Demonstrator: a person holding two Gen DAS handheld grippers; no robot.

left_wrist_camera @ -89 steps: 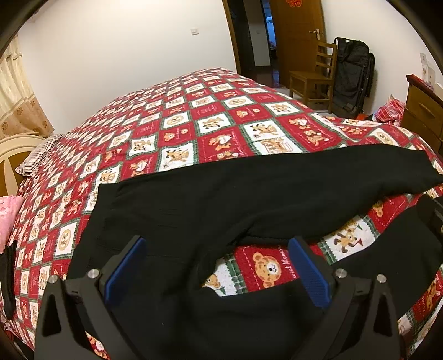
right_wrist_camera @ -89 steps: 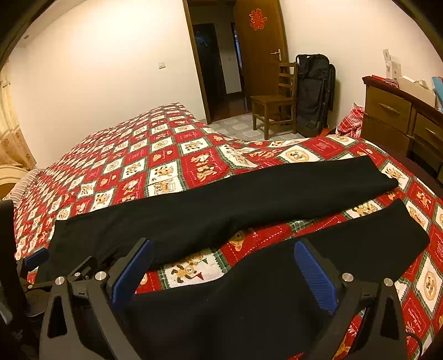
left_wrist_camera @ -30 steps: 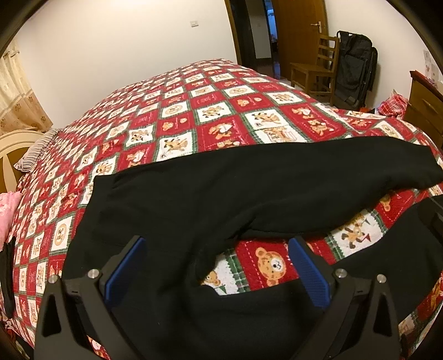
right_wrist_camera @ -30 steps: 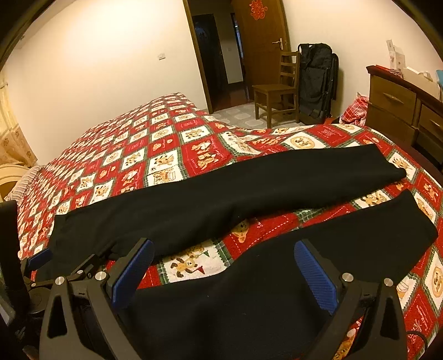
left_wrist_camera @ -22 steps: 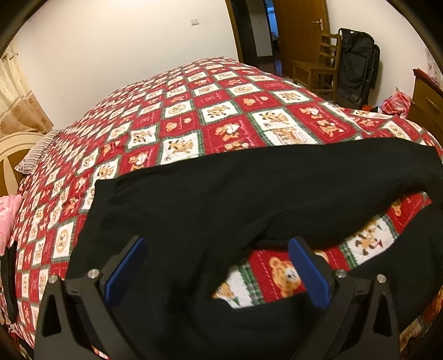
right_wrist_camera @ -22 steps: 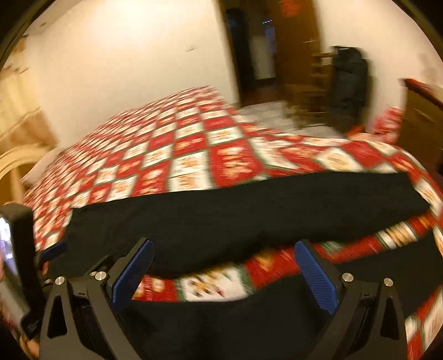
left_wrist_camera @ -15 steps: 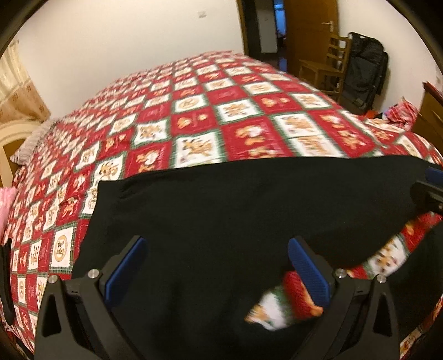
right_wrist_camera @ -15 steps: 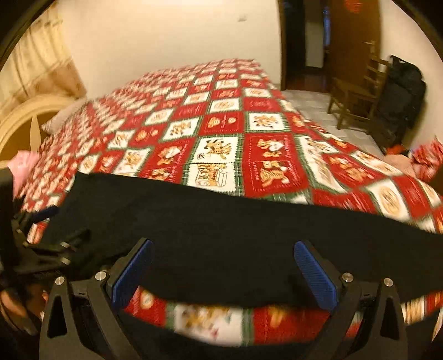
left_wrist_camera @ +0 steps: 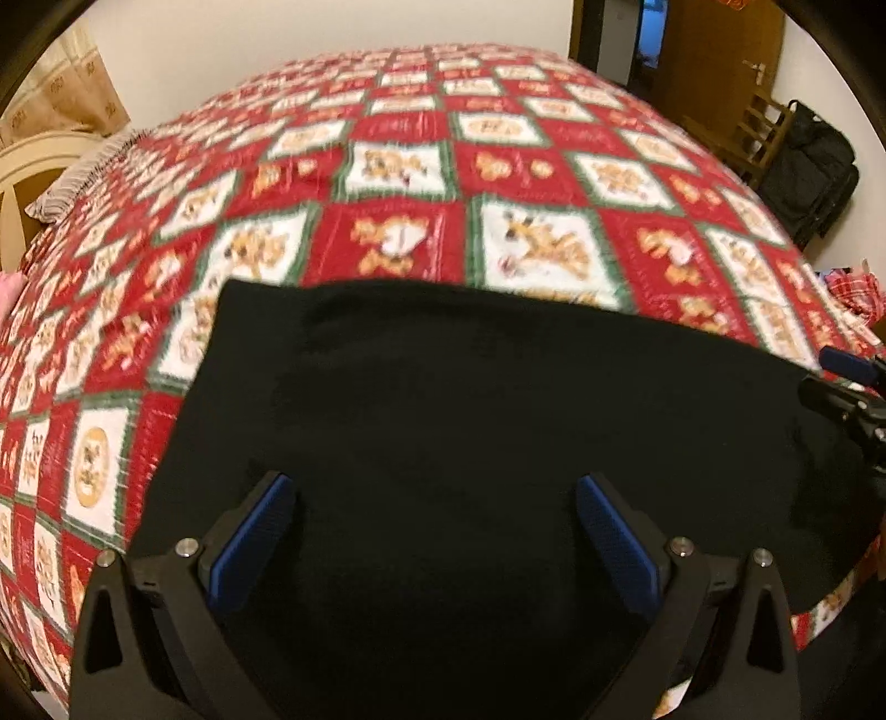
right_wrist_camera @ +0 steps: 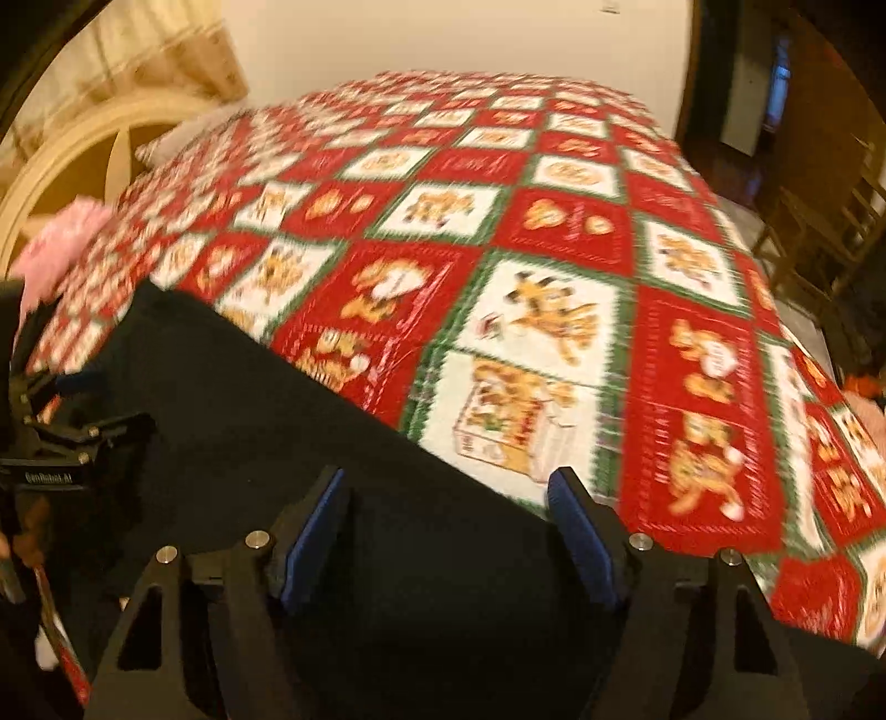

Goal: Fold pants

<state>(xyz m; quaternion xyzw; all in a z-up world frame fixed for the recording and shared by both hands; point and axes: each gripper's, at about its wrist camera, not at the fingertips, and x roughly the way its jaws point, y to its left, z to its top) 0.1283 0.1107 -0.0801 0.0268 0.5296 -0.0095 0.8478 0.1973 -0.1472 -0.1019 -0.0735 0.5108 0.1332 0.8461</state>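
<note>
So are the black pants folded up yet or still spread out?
Cannot tell: the black pants cover the bear quilt as one blurry dark sheet, with both legs out of view.

A wide bed [left_wrist_camera: 498, 138] fills most of the room, covered by a quilt [right_wrist_camera: 554, 310] of red and white squares with green borders and cartoon animal prints. A cream curved headboard [right_wrist_camera: 72, 160] stands at the bed's left end, with a striped pillow [left_wrist_camera: 83, 177] beside it. Behind the headboard hangs a beige patterned curtain [right_wrist_camera: 166, 61]. The far wall [left_wrist_camera: 332, 27] is plain white. A dark doorway [left_wrist_camera: 609, 39] opens at the right, next to a brown wooden door [left_wrist_camera: 731, 61]. A wooden chair [left_wrist_camera: 742, 138] and a black bag [left_wrist_camera: 814, 171] stand beyond the bed. Warm indoor light.
</note>
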